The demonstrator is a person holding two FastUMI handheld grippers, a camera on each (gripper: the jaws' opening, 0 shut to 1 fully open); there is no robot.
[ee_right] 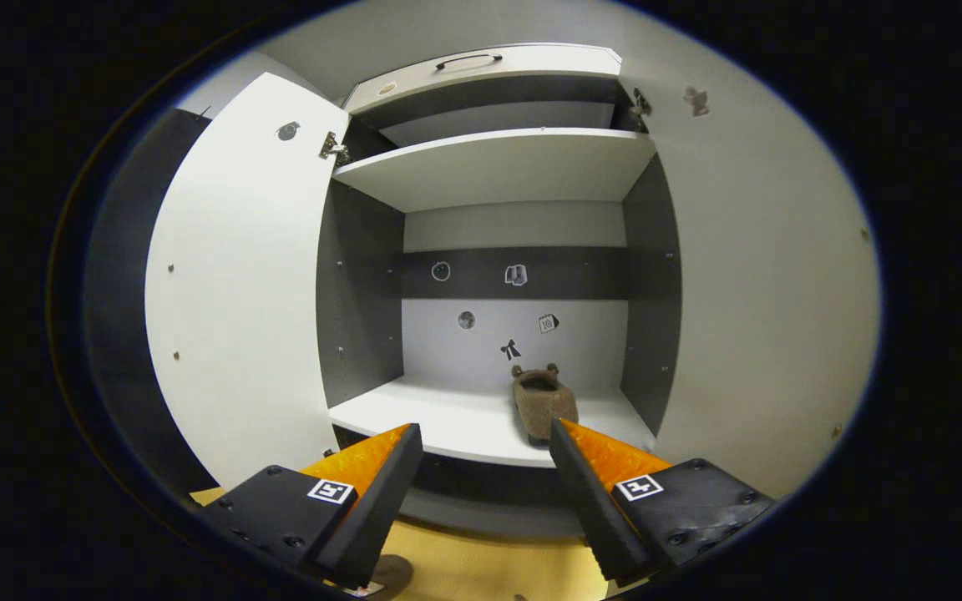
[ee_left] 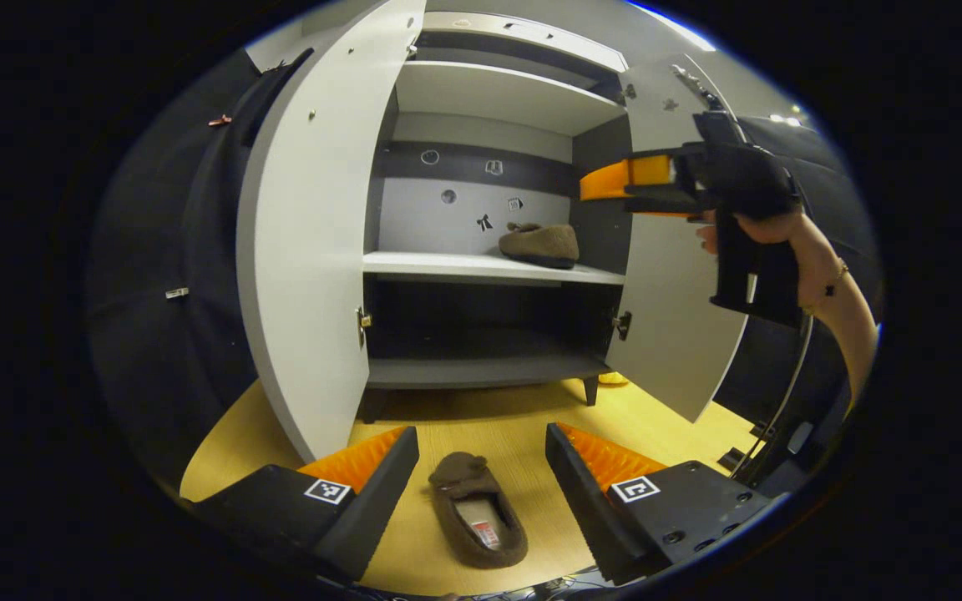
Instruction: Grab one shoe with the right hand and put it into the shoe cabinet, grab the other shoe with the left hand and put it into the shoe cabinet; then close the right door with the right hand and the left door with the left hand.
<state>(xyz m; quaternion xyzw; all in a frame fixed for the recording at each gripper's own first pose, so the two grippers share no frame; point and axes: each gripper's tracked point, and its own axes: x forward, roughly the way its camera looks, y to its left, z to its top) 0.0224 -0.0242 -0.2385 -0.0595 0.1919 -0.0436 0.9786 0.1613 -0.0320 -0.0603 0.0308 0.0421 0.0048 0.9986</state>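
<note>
A brown fuzzy slipper lies on the yellow floor, toe pointing to the cabinet, between the spread fingers of my left gripper, which is open and above it. The second brown slipper rests on the middle shelf of the white shoe cabinet, right of centre; it is the slipper just beyond my right gripper, which is open and empty in front of the shelf. In the left gripper view the right gripper is held by a hand at shelf height. Both doors stand open.
The left door swings out towards me on the left, the right door on the right. A lower shelf and an upper shelf hold nothing. A cable and dark gear sit at the right on the floor.
</note>
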